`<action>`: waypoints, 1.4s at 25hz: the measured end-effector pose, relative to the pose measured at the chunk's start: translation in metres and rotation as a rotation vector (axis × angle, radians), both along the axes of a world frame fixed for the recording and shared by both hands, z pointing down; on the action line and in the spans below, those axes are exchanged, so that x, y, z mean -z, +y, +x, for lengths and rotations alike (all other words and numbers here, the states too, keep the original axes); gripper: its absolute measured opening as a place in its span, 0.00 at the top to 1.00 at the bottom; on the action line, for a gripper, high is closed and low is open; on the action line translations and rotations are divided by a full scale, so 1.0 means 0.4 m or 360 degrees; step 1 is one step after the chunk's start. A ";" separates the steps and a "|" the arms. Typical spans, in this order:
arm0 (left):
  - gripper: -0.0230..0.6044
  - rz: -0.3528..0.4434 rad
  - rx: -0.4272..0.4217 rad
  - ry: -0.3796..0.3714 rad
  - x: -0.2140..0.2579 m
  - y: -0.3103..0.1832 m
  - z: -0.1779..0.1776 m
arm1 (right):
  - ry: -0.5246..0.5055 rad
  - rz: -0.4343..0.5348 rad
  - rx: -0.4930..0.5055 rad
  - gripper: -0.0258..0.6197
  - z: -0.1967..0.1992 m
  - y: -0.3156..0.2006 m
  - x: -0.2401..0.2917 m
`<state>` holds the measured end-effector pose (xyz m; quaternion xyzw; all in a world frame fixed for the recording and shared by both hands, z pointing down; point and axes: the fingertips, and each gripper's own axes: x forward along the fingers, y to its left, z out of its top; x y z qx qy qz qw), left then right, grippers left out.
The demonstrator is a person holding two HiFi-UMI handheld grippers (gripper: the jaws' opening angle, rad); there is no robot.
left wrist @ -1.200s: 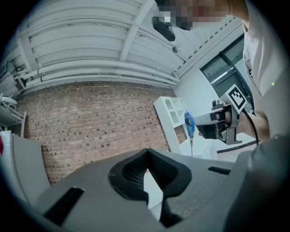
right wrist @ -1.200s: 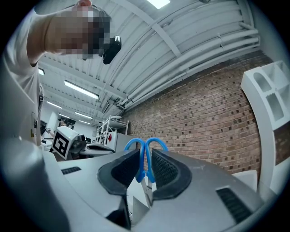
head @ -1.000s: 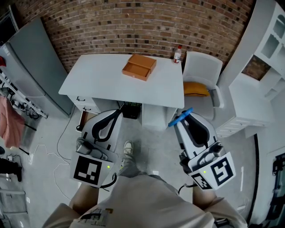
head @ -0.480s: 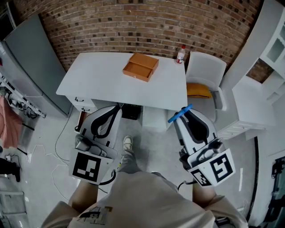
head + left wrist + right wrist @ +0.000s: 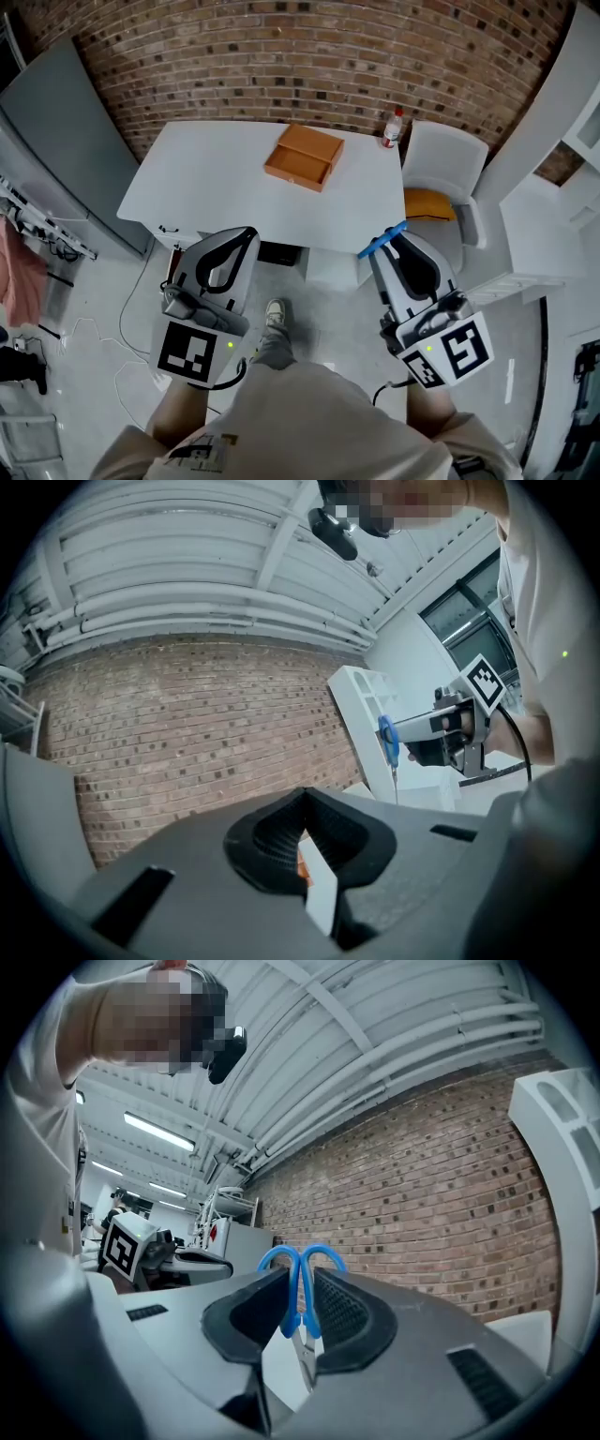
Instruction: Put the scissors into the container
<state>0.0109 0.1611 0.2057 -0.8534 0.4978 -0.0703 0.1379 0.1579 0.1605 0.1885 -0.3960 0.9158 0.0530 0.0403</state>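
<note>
As we face the white rectangular table [image 5: 216,178]: both grippers are up in front of us, on the near side of it.
Far left: tall grey flat-fronted cabinet [image 5: 56,141], beside the table's left end.
Left gripper [image 5: 249,232]: pale shell, black pads, marker cube toward us; it points at the table's near edge.
Left fingers: in the left gripper view the tips [image 5: 302,794] are pressed together. Nothing sits between them, and we see table white and a bit of orange through the slot below.
Container: orange rectangular open box [image 5: 305,157] on the table top, right of centre toward the brick-wall side, with nothing touching it.
Right gripper [image 5: 394,236]: same build as the left one, held near the table's near right corner.
Right fingers: in the right gripper view they pinch the blue-handled steel scissors [image 5: 298,1297] at the handle necks.
Scissors pose: loops stick out past the tips and the blade runs back between the pads.
Scissors location: in the right gripper, seen from the head as a blue bar [image 5: 382,241] crossing the tips. They are well apart from the container, and we can't tell their height relative to the table top.
Bottle: small clear bottle with a red cap [image 5: 392,128], at the table's far right corner.
Chair: white moulded chair [image 5: 441,164] just right of the table, with a yellow-orange cushion [image 5: 429,202] on the seat.
</note>
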 end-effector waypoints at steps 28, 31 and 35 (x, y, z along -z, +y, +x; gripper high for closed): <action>0.95 -0.0232 -0.0222 0.0044 -0.050 -0.761 -0.254 | 0.0173 -0.0220 -0.0179 0.83 -0.284 -0.747 -0.050; 0.95 -0.0244 -0.0246 0.0040 -0.063 -0.818 -0.270 | 0.0199 -0.0256 -0.0176 0.83 -0.308 -0.807 -0.065; 0.95 -0.0254 -0.0263 0.0044 -0.083 -0.878 -0.285 | 0.0251 -0.0292 -0.0164 0.83 -0.335 -0.871 -0.087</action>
